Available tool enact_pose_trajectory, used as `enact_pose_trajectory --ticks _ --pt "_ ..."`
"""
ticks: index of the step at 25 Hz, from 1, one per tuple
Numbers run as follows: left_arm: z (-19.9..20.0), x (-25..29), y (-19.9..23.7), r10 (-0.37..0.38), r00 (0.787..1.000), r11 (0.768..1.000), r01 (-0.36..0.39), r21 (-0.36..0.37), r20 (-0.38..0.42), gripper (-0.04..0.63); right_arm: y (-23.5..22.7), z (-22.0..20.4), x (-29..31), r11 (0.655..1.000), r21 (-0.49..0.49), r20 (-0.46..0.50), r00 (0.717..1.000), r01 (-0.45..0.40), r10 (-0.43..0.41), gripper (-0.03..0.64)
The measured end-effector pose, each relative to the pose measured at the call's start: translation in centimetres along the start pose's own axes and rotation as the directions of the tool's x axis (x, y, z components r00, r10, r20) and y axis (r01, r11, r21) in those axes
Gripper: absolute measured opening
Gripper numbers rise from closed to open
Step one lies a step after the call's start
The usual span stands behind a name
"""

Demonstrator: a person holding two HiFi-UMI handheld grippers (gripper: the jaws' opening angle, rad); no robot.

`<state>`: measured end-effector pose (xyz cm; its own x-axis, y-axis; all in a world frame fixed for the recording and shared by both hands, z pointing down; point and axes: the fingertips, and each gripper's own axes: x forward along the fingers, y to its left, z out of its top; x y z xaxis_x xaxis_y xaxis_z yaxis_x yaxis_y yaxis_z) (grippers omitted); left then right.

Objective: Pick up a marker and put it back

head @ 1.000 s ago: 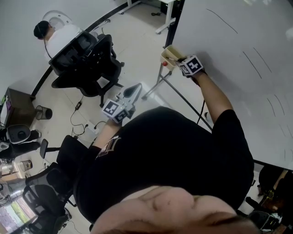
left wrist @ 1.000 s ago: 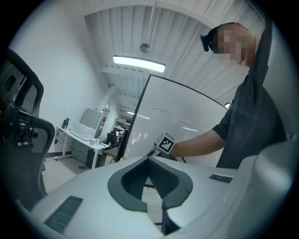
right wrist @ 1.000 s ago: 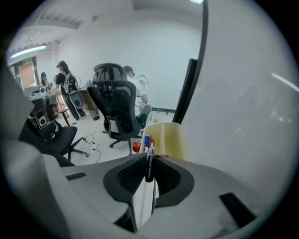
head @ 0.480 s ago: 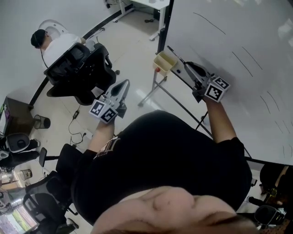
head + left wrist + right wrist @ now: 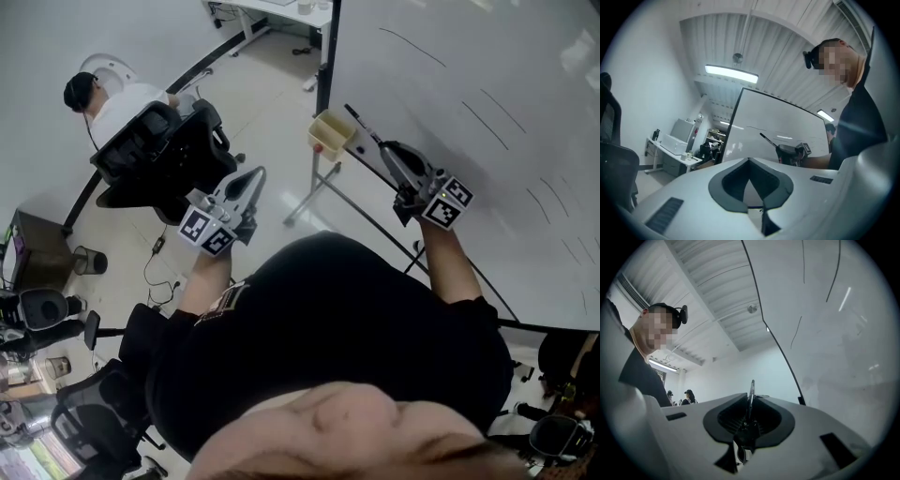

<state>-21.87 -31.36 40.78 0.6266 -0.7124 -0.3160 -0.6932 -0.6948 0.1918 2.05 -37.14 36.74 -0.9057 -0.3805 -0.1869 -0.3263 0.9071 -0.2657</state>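
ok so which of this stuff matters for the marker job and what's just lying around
In the job:
- marker
- right gripper, shut on the marker
- tray
- whiteboard

Just about:
- left gripper, shut and empty
- office chair
- seated person
- floor cables

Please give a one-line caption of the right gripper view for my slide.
Right tool shut on a dark marker, with the whiteboard at right.

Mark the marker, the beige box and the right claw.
marker (image 5: 364, 126), head view, bare shaft ahead of the claw.
beige box (image 5: 345, 142), head view, its outer wall.
right claw (image 5: 751, 398), right gripper view, between its fingertips, gripping the marker.
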Motion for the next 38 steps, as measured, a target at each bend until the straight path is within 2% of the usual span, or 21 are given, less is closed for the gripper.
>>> enact_pose_trajectory --ticks 4,11,13,15,16,17,18,19,20,22,23,24,26,28,29,30,32,33,35,38 --pt "0.5 -0.5 0.4 0.043 0.999 0.999 -0.043 0.004 0.014 -0.008 0.3 0.0 -0.2 1.000 -0.001 -0.002 1.000 -0.005 0.005 0.051" --pt "0.4 -0.4 -0.3 0.041 0.999 0.999 -0.041 0.019 0.010 -0.008 -0.3 -0.5 -0.2 1.000 -0.009 -0.021 1.000 0.005 -0.005 0.051" --pt "0.3 -0.5 -0.5 0.041 0.999 0.999 -0.041 0.022 0.007 -0.008 -1.0 -1.1 0.1 0.999 -0.039 -0.069 0.997 0.030 -0.033 0.051" --pt "0.1 -0.8 -0.4 0.046 0.999 0.999 -0.046 0.017 0.005 -0.008 -2.7 -2.5 0.7 0.990 -0.118 -0.180 0.978 0.082 -0.103 0.050" --pt "-0.1 -1.0 -0.3 0.048 0.999 0.999 -0.048 0.015 0.003 -0.008 -4.0 -3.7 1.2 0.979 -0.173 -0.256 0.954 0.111 -0.154 0.051" --pt "-0.3 -1.2 -0.2 0.051 0.999 0.999 -0.051 0.013 -0.001 -0.008 -5.4 -5.0 1.8 0.963 -0.231 -0.335 0.918 0.137 -0.211 0.051" --pt "-0.6 -1.5 -0.1 0.053 0.999 0.999 -0.053 0.013 -0.005 -0.008 -7.0 -6.4 2.4 0.945 -0.287 -0.414 0.869 0.157 -0.270 0.051" --pt "-0.8 -1.6 -0.1 0.056 0.998 0.998 -0.055 0.012 -0.008 -0.008 -8.9 -8.2 2.8 0.924 -0.341 -0.490 0.807 0.172 -0.331 0.051" --pt "-1.0 -1.8 -0.2 0.058 0.998 0.998 -0.058 0.009 -0.010 -0.008 -10.9 -10.0 2.9 0.901 -0.394 -0.560 0.730 0.181 -0.392 0.051" --pt "-1.5 -2.3 -0.2 0.064 0.998 0.998 -0.064 0.003 -0.017 -0.008 -14.6 -13.7 2.7 0.853 -0.491 -0.661 0.563 0.175 -0.496 0.049" --pt "-1.7 -2.5 -0.3 0.066 0.998 0.998 -0.066 0.000 -0.019 -0.008 -15.9 -15.1 2.8 0.833 -0.531 -0.688 0.493 0.157 -0.532 0.050" --pt "-1.8 -2.6 -0.3 0.067 0.998 0.998 -0.067 0.000 -0.019 -0.008 -16.7 -16.1 3.2 0.815 -0.564 -0.702 0.444 0.133 -0.558 0.049" --pt "-1.8 -3.0 -0.4 0.069 0.997 0.998 -0.069 0.002 -0.021 -0.008 -17.8 -17.1 4.2 0.785 -0.612 -0.710 0.374 0.091 -0.597 0.049" --pt "-1.8 -3.4 -0.3 0.071 0.997 0.997 -0.071 0.001 -0.025 -0.008 -18.9 -18.5 4.8 0.780 -0.622 -0.727 0.318 0.070 -0.608 0.051" --pt "-1.7 -3.6 -0.3 0.071 0.997 0.997 -0.071 -0.001 -0.025 -0.008 -19.3 -19.1 5.0 0.787 -0.613 -0.743 0.290 0.067 -0.603 0.051" --pt "-1.6 -3.8 -0.3 0.072 0.997 0.997 -0.072 -0.004 -0.024 -0.008 -19.4 -19.7 5.0 0.798 -0.598 -0.765 0.248 0.070 -0.595 0.051" --pt "-1.7 -4.1 -0.1 0.079 0.996 0.997 -0.080 -0.006 -0.031 -0.008 -19.1 -21.6 4.8 0.845 -0.528 -0.831 0.157 0.081 -0.534 0.051" --pt "-1.8 -4.2 0.1 0.084 0.996 0.996 -0.085 -0.005 -0.037 -0.008 -19.2 -22.4 5.1 0.860 -0.503 -0.850 0.132 0.081 -0.510 0.051" --pt "-1.9 -4.4 0.3 0.088 0.995 0.996 -0.088 -0.007 -0.037 -0.008 -20.0 -22.8 6.1 0.856 -0.512 -0.847 0.125 0.069 -0.517 0.054" --pt "-2.1 -4.6 0.5 0.089 0.995 0.996 -0.090 -0.011 -0.043 -0.008 -20.3 -23.3 6.7 0.861 -0.502 -0.849 0.148 0.078 -0.508 0.067"
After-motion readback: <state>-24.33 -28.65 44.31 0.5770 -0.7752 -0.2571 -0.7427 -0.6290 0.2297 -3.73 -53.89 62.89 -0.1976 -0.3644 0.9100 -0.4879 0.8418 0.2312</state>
